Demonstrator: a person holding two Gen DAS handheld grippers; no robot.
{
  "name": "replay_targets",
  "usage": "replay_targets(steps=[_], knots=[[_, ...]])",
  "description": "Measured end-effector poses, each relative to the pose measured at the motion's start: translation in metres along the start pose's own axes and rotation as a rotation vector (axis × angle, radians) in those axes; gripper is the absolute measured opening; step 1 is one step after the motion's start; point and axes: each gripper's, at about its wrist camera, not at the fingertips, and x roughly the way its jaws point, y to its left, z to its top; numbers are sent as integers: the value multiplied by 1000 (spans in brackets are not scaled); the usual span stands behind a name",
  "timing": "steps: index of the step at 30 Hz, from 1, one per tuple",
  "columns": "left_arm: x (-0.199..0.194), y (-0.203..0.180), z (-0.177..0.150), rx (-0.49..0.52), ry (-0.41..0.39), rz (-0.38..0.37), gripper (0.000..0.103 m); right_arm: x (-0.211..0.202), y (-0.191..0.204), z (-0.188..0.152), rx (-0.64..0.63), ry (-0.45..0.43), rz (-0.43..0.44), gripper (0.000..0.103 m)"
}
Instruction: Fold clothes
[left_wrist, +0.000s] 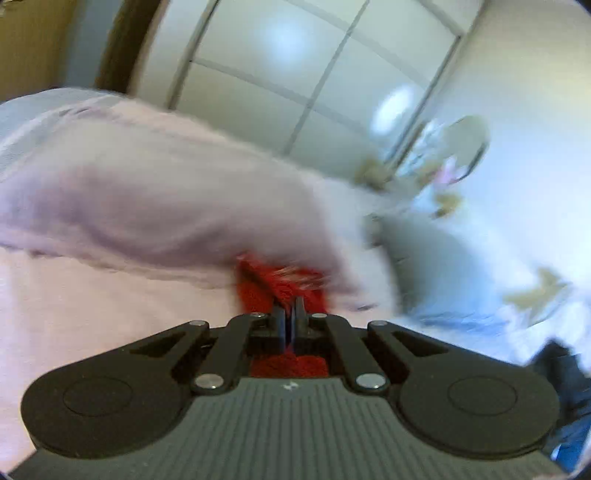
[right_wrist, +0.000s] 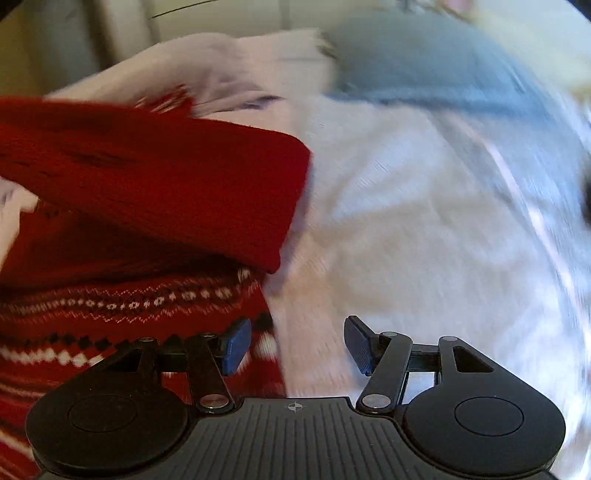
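My left gripper (left_wrist: 291, 314) is clamped on the red sweater (right_wrist: 155, 192); my right gripper (right_wrist: 295, 347) gapes empty, the sleeve running from nine o'clock, cuff nearest at eleven.

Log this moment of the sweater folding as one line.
left gripper: shut on red sweater | right gripper: open, empty | surface: white bedding

Sweater (right_wrist: 122, 221) left on the bedsheet (right_wrist: 406, 221), sleeve folded over its body, pillow (right_wrist: 424, 62) behind.
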Motion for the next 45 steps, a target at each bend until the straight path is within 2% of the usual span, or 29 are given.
replay_targets(steps=[3, 6, 7, 8, 11, 13, 15, 17, 18, 20, 23, 27, 29, 30, 31, 34, 37, 39, 41, 43, 45], knots=[[9, 24, -11, -7, 59, 70, 0, 19, 21, 10, -141, -52, 11, 60], [13, 40, -32, -53, 102, 100, 0, 43, 34, 16, -253, -65, -7, 59], [10, 43, -36, -69, 92, 105, 0, 50, 36, 17, -284, -59, -24, 36], [5, 47, -36, -85, 61, 113, 0, 55, 38, 18, -312, -53, -40, 22], [-13, 62, -38, -127, -32, 164, 0, 57, 25, 20, -248, -33, -34, 22], [-16, 77, -41, -143, -43, 216, 0, 58, 21, 17, -217, -17, -33, 22], [-2, 91, -48, -150, 9, 246, 0, 64, 20, 12, -185, 17, -24, 22], [22, 104, -65, -157, 109, 274, 0, 68, 19, 11, -151, 32, -27, 22], [28, 105, -72, -143, 132, 280, 0, 68, 19, 11, -135, 33, -30, 22], [31, 102, -79, -109, 133, 282, 0, 64, 17, 12, -128, 26, -33, 22], [23, 108, -82, -161, 106, 266, 0, 65, 10, 12, -111, 29, -29, 22], [33, 118, -90, -137, 223, 292, 2, 62, 5, 19, -92, 103, 27, 22], [26, 121, -89, -149, 211, 317, 8, 53, -1, 26, -60, 112, 38, 25], [20, 123, -89, -166, 201, 324, 16, 47, -5, 29, -37, 115, 47, 29], [12, 125, -89, -207, 181, 321, 21, 42, -9, 31, -13, 109, 53, 34], [-13, 130, -90, -368, 112, 296, 27, 29, -18, 33, 42, 90, 58, 39], [-19, 132, -104, -577, 104, 204, 36, 21, -19, 35, 87, 64, 63, 39], [-14, 133, -119, -713, 118, 135, 38, 19, -16, 37, 130, 32, 100, 39], [-1, 136, -129, -784, 112, 131, 38, 23, -7, 40, 131, 17, 123, 39], [11, 139, -135, -826, 94, 135, 33, 28, 3, 43, 111, 5, 130, 39], [17, 139, -130, -812, 58, 130, 24, 30, 12, 44, 77, -5, 137, 39]])
